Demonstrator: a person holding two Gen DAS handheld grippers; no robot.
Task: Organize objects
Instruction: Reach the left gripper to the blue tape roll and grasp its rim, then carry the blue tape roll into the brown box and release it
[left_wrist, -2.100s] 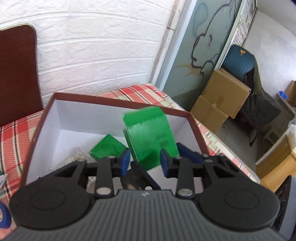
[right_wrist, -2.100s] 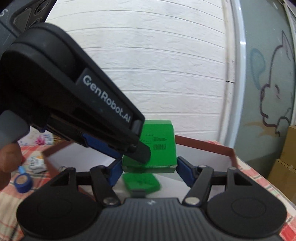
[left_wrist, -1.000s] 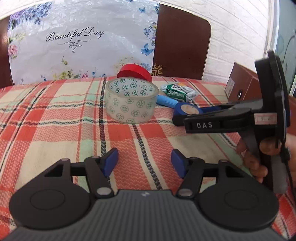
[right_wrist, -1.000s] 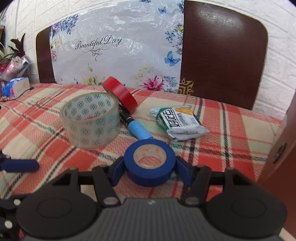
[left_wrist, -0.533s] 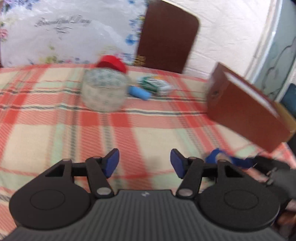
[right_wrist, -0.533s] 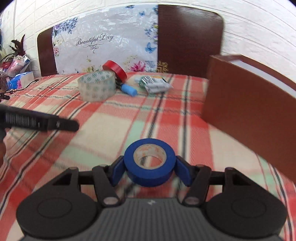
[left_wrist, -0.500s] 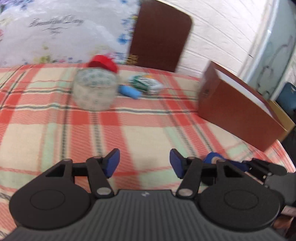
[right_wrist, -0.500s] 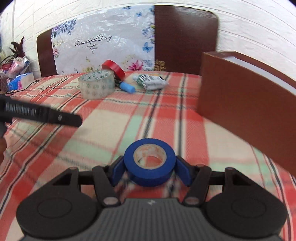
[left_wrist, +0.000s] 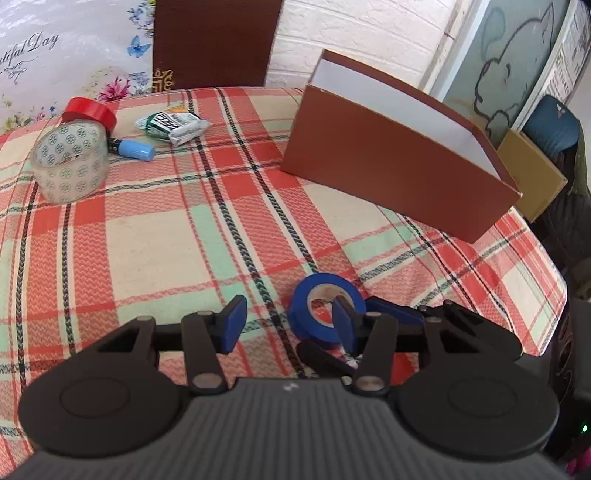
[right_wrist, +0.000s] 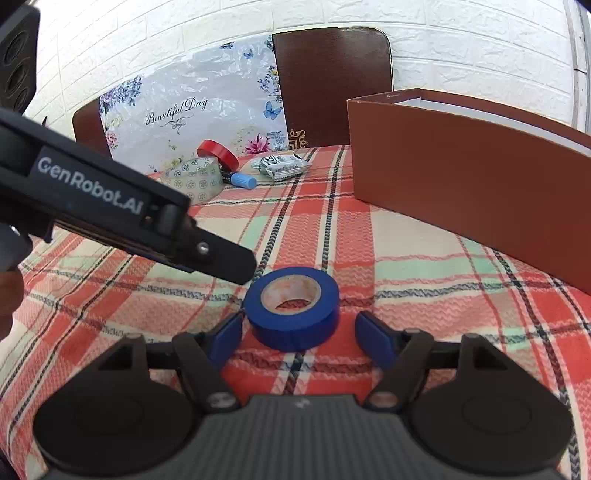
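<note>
A blue tape roll (right_wrist: 291, 306) lies flat on the plaid tablecloth (right_wrist: 424, 266), between the fingers of my right gripper (right_wrist: 300, 338). Its jaws are opening and both pads stand clear of the roll. My left gripper (left_wrist: 288, 325) hovers just left of the roll (left_wrist: 317, 295) with its jaws closing. Only cloth and the roll's left edge show between its pads, and its right finger overlaps the roll's hole. In the right wrist view, the left gripper's fingers (right_wrist: 229, 262) reach in from the left, close to the roll's far edge. A brown box (left_wrist: 388, 158) with a white inside stands at the right.
At the table's far left lie a clear patterned tape roll (left_wrist: 70, 166), a red tape roll (left_wrist: 88, 110), a blue-capped marker (left_wrist: 136, 149) and a green-and-white packet (left_wrist: 173, 123). A dark chair back (left_wrist: 214, 40) stands behind the table. The table's edge curves off at the right.
My right gripper carried the blue roll away from the other items to beside the box, then opened off it. My left gripper swung right towards the roll and its jaws narrowed.
</note>
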